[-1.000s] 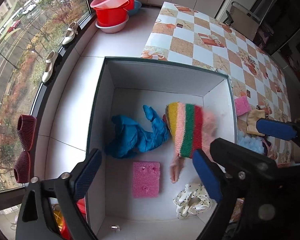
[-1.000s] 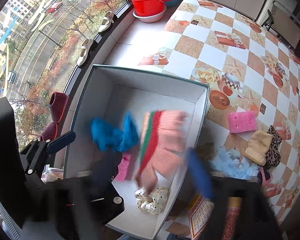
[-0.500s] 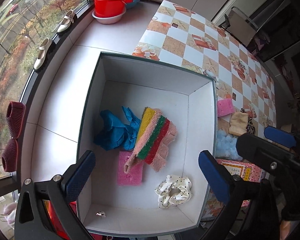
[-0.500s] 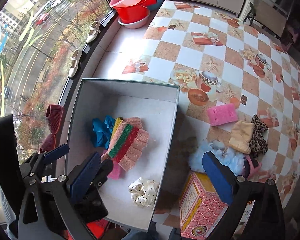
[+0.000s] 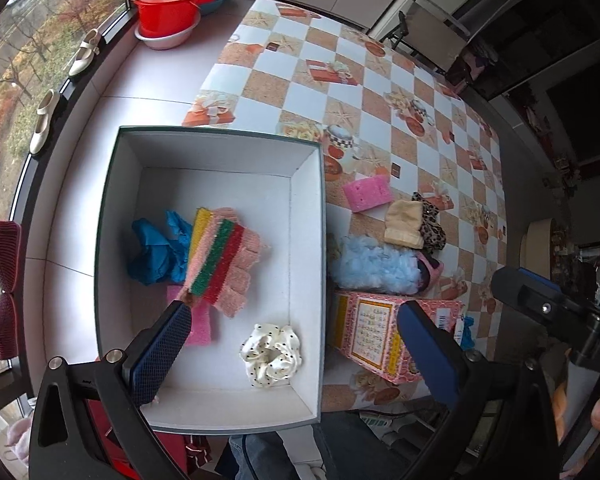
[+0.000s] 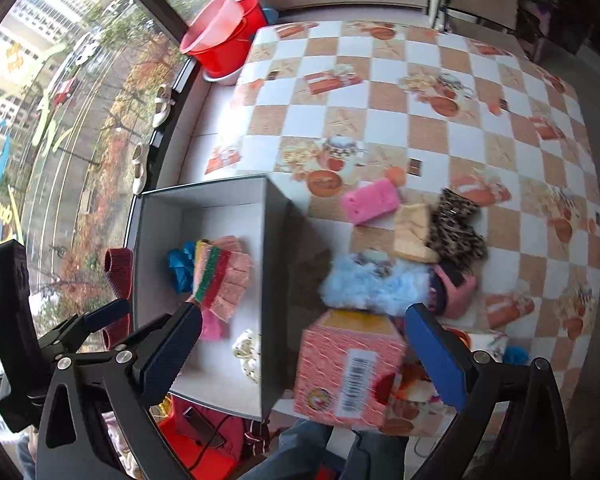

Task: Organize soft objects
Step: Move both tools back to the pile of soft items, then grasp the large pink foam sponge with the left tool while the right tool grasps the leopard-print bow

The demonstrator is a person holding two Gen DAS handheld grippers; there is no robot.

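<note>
A white box (image 5: 308,216) (image 6: 274,240) holds a striped fluffy cloth (image 5: 224,256) (image 6: 220,278), a blue glove (image 5: 156,248) (image 6: 180,266), a pink sponge (image 5: 200,326) and a dotted white scrunchie (image 5: 272,354) (image 6: 248,354). On the checked tablecloth to its right lie a pink sponge (image 5: 368,193) (image 6: 370,201), a beige cloth (image 5: 403,224) (image 6: 412,232), a leopard scrunchie (image 5: 432,224) (image 6: 456,228) and a light blue fluffy item (image 5: 374,266) (image 6: 374,284). My left gripper (image 5: 296,360) hangs open and empty above the box's near right corner. My right gripper (image 6: 300,356) is open and empty above the pink carton.
A pink carton (image 5: 384,340) (image 6: 348,368) stands at the table's near edge beside the box. Red and pink basins (image 5: 170,4) (image 6: 224,40) sit at the far left. Shoes (image 5: 44,120) line the window ledge. A pink slipper (image 6: 454,292) lies by the fluffy item.
The striped cloth, held over the box a second ago, now lies inside it, released. Both grippers have pulled back and swung right, towards the items on the tablecloth.
</note>
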